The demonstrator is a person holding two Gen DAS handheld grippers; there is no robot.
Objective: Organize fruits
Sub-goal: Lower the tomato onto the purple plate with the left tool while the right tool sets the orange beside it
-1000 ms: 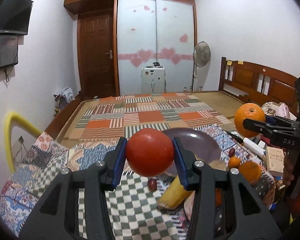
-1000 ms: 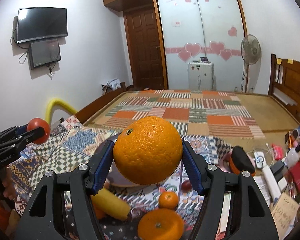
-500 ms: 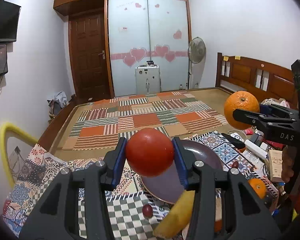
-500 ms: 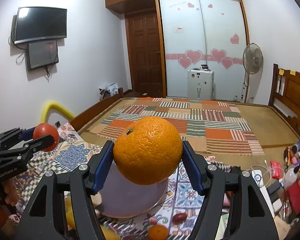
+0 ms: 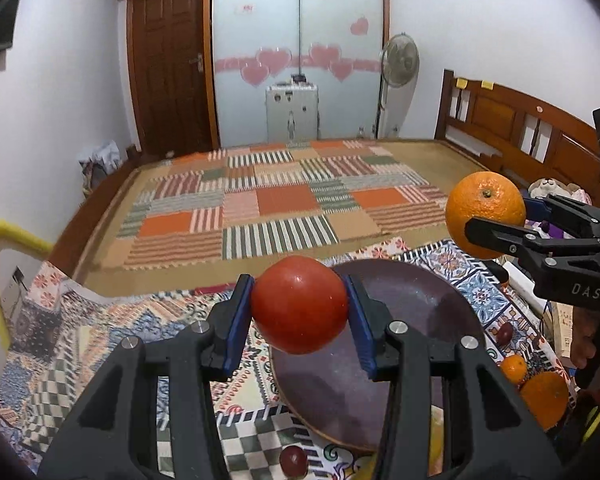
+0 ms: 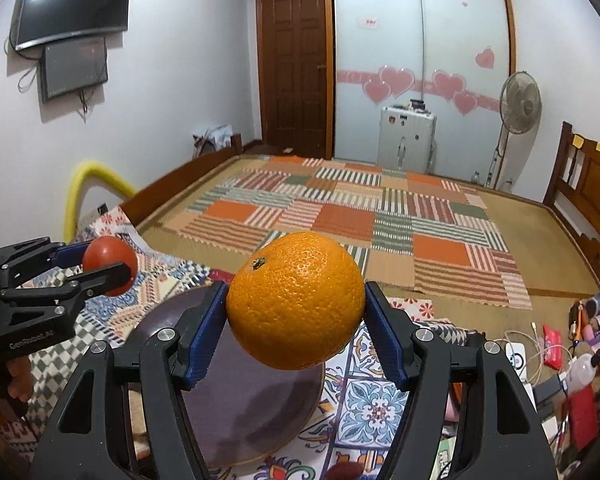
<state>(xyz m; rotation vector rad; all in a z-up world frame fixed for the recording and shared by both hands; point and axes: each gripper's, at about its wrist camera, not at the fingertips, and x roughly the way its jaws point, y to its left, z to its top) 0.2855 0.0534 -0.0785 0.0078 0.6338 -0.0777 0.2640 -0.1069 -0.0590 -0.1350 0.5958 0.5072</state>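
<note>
My left gripper is shut on a red tomato and holds it above the near left rim of a dark purple plate. My right gripper is shut on a large orange above the same plate. The orange also shows in the left wrist view, and the tomato in the right wrist view. Nothing lies on the plate.
Two oranges and small dark red fruits lie on the patterned cloth around the plate. Clutter of cables and packets lies to the right. A bed with a patchwork mat lies beyond.
Both grippers have moved forward over the plate, each still holding its fruit. The banana and loose oranges have slipped toward the bottom of both views.
</note>
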